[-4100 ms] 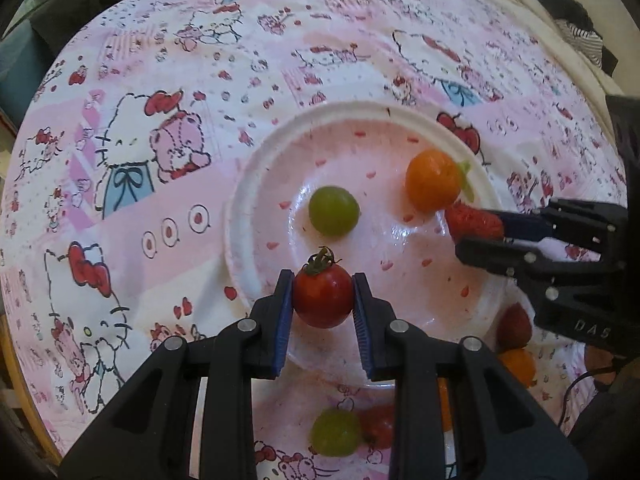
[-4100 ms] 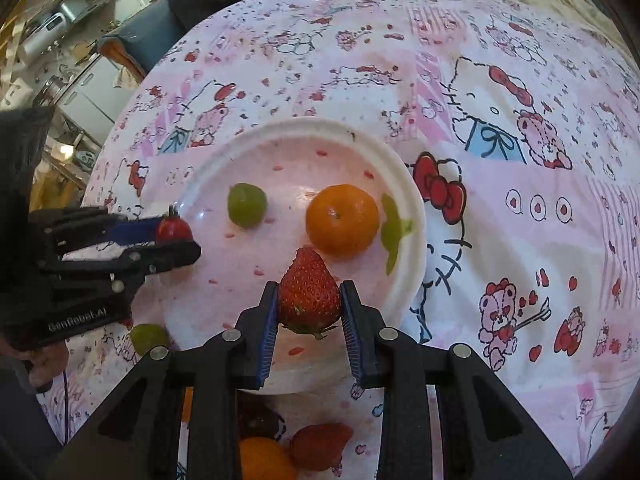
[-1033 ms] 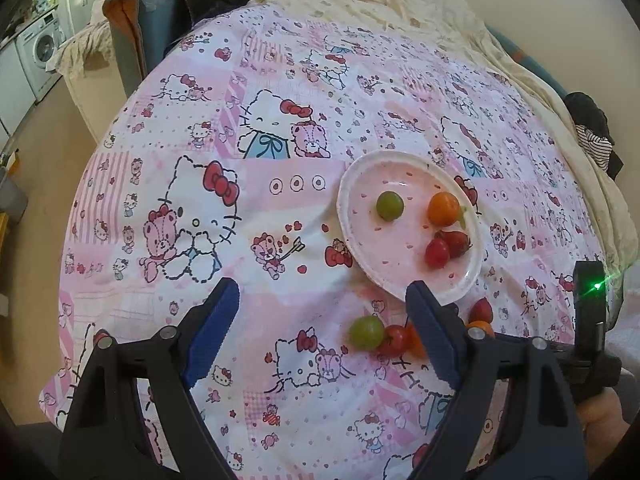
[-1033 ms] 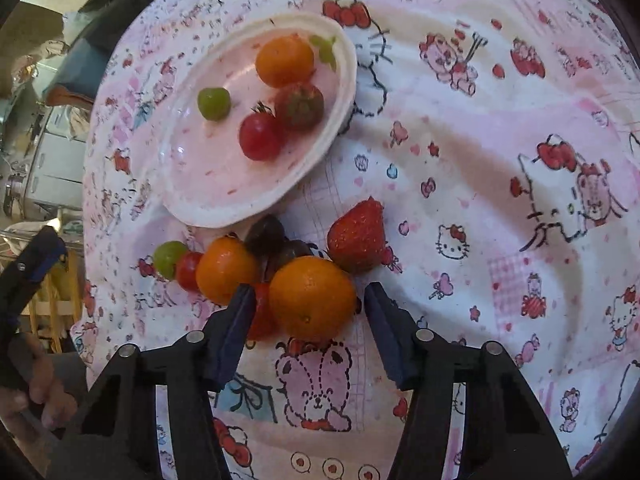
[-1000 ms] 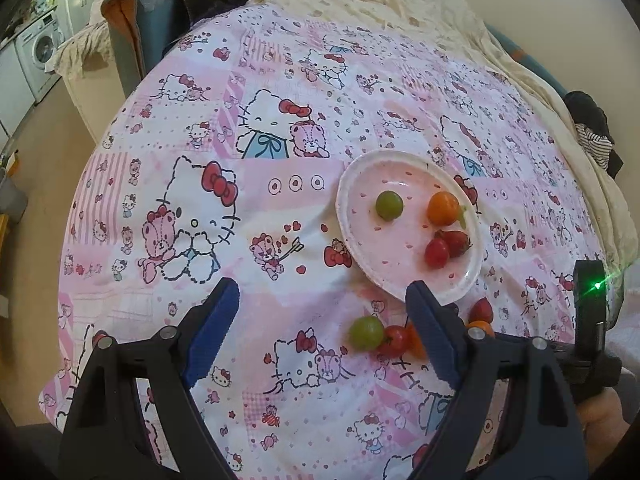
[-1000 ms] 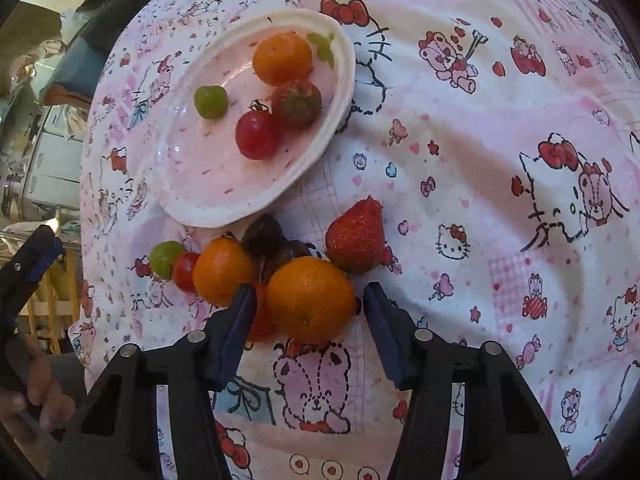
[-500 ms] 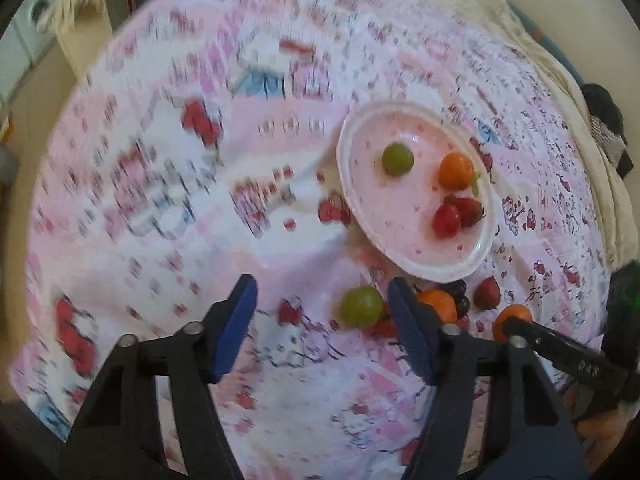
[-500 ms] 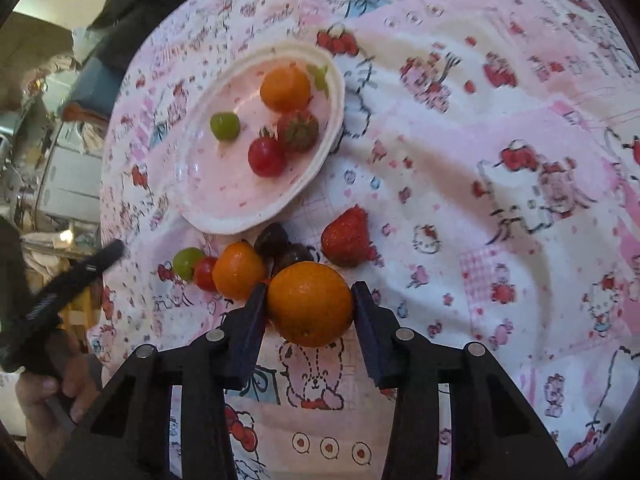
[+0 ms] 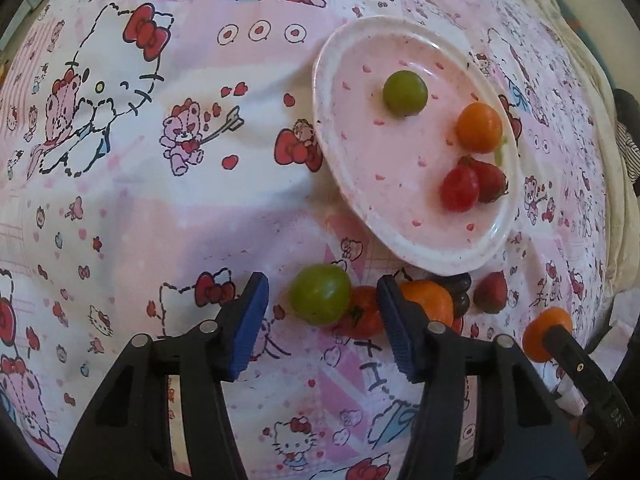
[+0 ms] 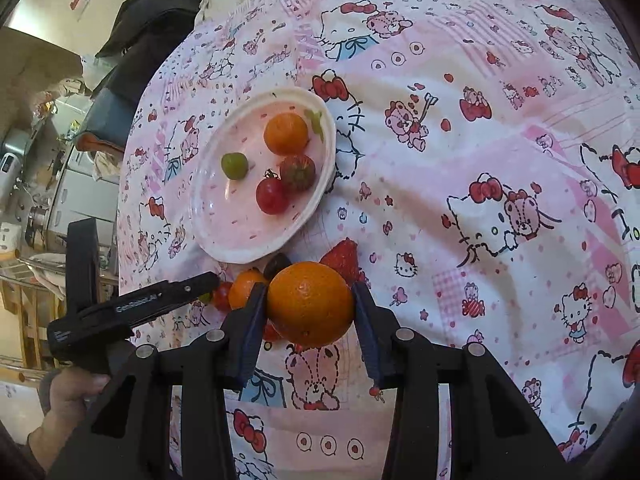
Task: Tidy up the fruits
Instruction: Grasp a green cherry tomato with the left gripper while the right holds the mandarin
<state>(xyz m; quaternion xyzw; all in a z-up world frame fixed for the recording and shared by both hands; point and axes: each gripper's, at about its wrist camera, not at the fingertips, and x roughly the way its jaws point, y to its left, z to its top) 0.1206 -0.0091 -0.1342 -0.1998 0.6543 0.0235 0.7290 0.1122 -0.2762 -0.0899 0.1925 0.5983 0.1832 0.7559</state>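
My right claw point(image 10: 308, 308) pinching an orange point(image 10: 310, 304) above the bed cover point(image 10: 480, 200), my left claw point(image 9: 322, 308) closing around a green grape point(image 9: 320, 294), pads apart from it, beside the plate point(image 9: 332, 128)

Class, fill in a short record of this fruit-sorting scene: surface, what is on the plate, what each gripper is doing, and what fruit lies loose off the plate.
Surface: pink cartoon-print cloth
Plate: oval white-rimmed pink plate holding green grape, small orange, red cherry tomato, strawberry
Left gripper: jaws closing around loose green grape, not yet pressing
Right gripper: shut on large orange
Loose nearby: red tomato, orange, strawberry
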